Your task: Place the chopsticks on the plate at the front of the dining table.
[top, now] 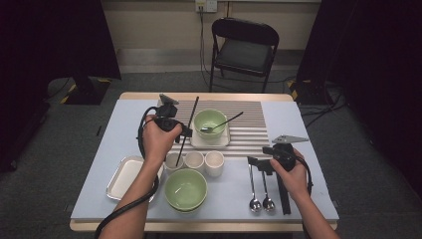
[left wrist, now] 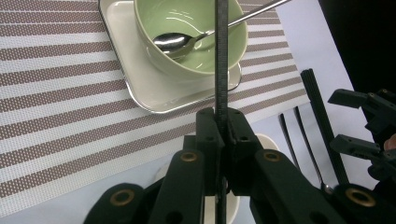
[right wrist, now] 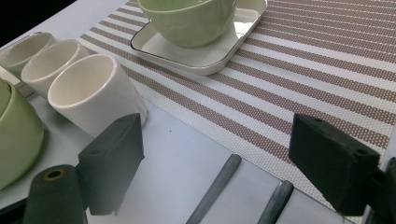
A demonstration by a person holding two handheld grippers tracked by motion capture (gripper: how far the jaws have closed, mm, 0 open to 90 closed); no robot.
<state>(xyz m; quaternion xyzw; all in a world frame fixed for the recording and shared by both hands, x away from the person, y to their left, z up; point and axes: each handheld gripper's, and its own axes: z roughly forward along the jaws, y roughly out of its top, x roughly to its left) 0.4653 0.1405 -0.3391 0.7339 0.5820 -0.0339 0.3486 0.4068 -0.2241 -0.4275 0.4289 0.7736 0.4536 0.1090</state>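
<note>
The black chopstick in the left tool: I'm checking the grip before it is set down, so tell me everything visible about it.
The black chopstick is a long, thin, dark stick with a finely ribbed surface, material unclear. The left tool is shut on it near mid-length. It stands steeply tilted, its lower end inside the leftmost white cup, its upper end above the striped placemat. In the left gripper view it crosses in front of the green bowl and its spoon.

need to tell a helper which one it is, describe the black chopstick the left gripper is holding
Start at the striped placemat in the table's middle, with the green bowl on its white tray. Just left of that bowl, the left gripper clamps a black chopstick mid-length. Its twin lies flat beside two spoons.
</note>
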